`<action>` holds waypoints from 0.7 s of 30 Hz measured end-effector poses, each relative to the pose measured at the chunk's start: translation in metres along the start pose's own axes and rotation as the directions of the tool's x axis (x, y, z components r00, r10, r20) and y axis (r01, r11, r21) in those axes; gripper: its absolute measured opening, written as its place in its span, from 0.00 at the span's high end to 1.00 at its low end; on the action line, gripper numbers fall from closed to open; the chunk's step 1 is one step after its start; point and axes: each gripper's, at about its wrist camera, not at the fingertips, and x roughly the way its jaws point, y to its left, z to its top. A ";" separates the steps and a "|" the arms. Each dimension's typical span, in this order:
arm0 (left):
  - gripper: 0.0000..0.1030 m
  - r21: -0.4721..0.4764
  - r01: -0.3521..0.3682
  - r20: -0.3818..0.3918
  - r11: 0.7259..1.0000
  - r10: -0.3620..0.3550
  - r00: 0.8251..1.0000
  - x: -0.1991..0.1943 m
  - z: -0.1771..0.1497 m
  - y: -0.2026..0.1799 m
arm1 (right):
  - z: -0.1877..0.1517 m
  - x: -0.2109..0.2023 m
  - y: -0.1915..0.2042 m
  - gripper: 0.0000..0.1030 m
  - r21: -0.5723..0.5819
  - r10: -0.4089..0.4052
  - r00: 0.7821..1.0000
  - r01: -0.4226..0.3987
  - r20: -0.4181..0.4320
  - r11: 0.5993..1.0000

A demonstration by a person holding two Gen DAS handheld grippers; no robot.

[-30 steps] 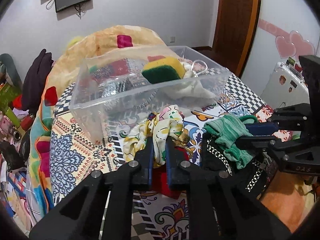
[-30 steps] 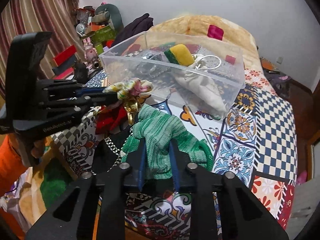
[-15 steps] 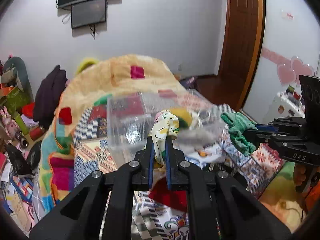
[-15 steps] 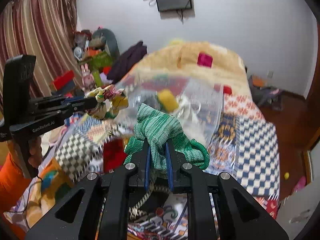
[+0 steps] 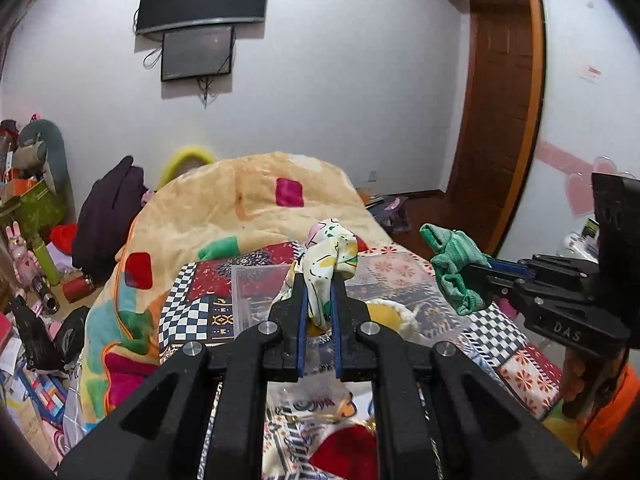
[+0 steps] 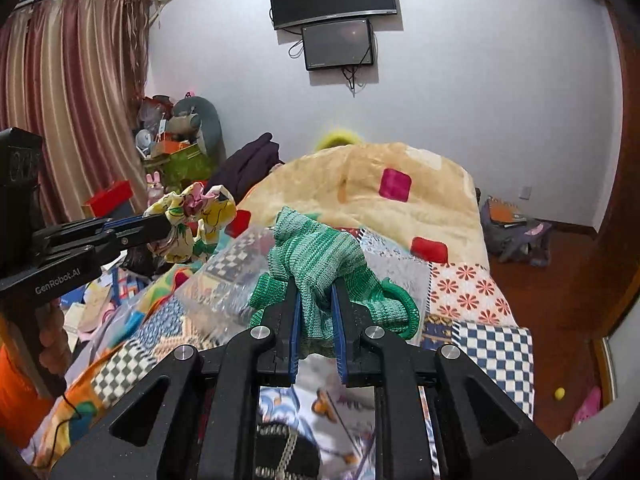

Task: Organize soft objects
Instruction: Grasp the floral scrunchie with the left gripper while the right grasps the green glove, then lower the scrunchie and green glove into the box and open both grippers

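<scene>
My left gripper (image 5: pixel 319 280) is shut on a yellow-and-white patterned cloth (image 5: pixel 330 260), held up above a clear plastic bin (image 5: pixel 256 296) on the bed. The cloth also shows in the right wrist view (image 6: pixel 192 222) with the left gripper (image 6: pixel 160 226). My right gripper (image 6: pixel 316 296) is shut on a green knitted cloth (image 6: pixel 316 256), also raised over the bin (image 6: pixel 236 280). In the left wrist view the green cloth (image 5: pixel 456 268) hangs from the right gripper (image 5: pixel 476 270) at the right. A yellow sponge (image 5: pixel 382 314) lies in the bin.
A patchwork bedspread (image 5: pixel 500 344) covers the bed, with a cream quilt (image 5: pixel 256 204) heaped behind the bin. A red cloth (image 5: pixel 344 452) and a black item with chain (image 6: pixel 280 448) lie on the near bed. Clutter fills the floor at left (image 5: pixel 36 264).
Both grippers have lifted their cloths up from the bed. The views now look over the bin from higher, and the bin sits lower in the frames.
</scene>
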 end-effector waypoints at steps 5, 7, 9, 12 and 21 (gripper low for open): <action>0.91 -0.016 -0.022 -0.059 1.000 0.021 0.998 0.034 -0.003 0.006 | 0.001 0.023 0.001 0.87 0.001 -0.008 0.999 0.008 -0.032 1.000; 0.91 -0.020 -0.029 -0.084 0.999 0.027 0.996 0.047 -0.007 0.007 | -0.001 0.031 -0.002 0.88 0.006 -0.010 0.999 0.010 -0.051 1.000; 0.91 -0.019 -0.033 -0.117 0.999 0.031 0.993 0.062 -0.012 0.007 | -0.004 0.040 -0.005 0.88 0.014 -0.014 0.997 0.015 -0.076 1.000; 0.91 -0.005 -0.039 -0.165 0.999 0.038 0.986 0.081 -0.020 0.003 | -0.008 0.053 -0.010 0.87 0.027 -0.016 0.993 0.020 -0.120 0.999; 0.89 0.025 -0.012 -0.233 1.000 0.017 0.972 0.103 -0.035 -0.008 | -0.017 0.073 -0.018 0.85 0.046 -0.031 0.978 0.041 -0.205 0.998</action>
